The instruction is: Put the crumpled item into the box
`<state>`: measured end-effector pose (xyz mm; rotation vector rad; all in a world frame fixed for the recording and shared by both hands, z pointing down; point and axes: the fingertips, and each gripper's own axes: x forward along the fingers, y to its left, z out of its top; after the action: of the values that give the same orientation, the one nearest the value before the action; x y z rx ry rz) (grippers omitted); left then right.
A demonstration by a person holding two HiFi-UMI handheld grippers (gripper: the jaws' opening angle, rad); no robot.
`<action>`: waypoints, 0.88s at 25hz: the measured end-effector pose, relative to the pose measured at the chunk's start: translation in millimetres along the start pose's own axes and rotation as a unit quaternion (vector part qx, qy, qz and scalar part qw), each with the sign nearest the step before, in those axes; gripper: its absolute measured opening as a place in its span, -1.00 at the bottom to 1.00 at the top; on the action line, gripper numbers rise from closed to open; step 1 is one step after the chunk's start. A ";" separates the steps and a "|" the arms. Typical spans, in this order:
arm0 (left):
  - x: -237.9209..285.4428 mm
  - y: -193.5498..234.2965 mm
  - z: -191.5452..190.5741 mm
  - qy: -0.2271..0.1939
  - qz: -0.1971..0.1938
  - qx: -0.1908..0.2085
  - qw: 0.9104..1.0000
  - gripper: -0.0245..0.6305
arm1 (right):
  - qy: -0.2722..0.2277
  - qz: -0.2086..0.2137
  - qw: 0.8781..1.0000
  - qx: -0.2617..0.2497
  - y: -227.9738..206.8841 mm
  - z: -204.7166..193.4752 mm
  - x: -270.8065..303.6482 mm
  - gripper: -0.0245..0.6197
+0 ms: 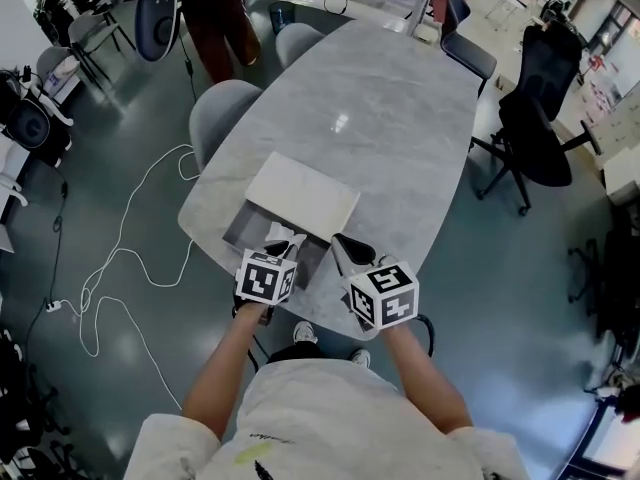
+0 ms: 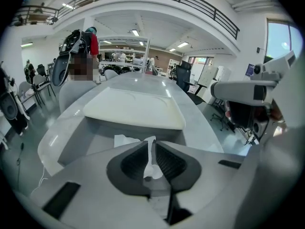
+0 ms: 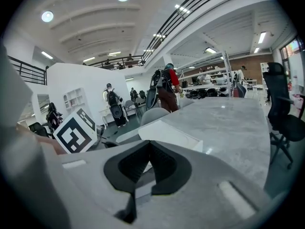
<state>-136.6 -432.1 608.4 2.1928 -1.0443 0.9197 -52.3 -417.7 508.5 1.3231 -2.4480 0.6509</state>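
White crumpled tissue [image 2: 152, 168] lies lengthwise along pinching jaws of left gripper [image 2: 151, 143], pointing toward box [image 2: 76, 138] (right gripper [image 3: 148, 145] jaws pressed together).

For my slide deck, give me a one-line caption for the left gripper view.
Left tool pinching crumpled white tissue at the open grey box, flat white lid covering its far end.

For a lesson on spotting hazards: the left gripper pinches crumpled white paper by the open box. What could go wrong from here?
1. The left gripper pinches only a thin fold of the crumpled paper, so it may slip out early or cling to the jaws on release.
2. The white lid lies over the far part of the box. Released too far forward, the paper could land on the lid.
3. The right gripper, shut and empty, sits close by and might bump the box.
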 end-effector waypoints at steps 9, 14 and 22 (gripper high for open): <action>-59.7 -16.4 20.8 -0.084 0.023 -0.030 0.996 -0.85 | -0.006 0.031 0.999 -0.023 16.6 4.4 -24.1 -0.91; -95.7 -31.1 27.2 -0.140 0.042 -0.043 0.988 -0.85 | -0.014 0.050 0.998 -0.039 32.5 3.7 -41.4 -0.91; -140.3 -61.5 30.9 -0.222 0.065 -0.045 0.972 -0.85 | -0.032 0.081 0.994 -0.060 50.0 3.0 -69.2 -0.91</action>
<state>-141.5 -357.0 471.4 2.3309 -1.4164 0.4241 -57.1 -346.0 462.4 1.1256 -2.6218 0.4970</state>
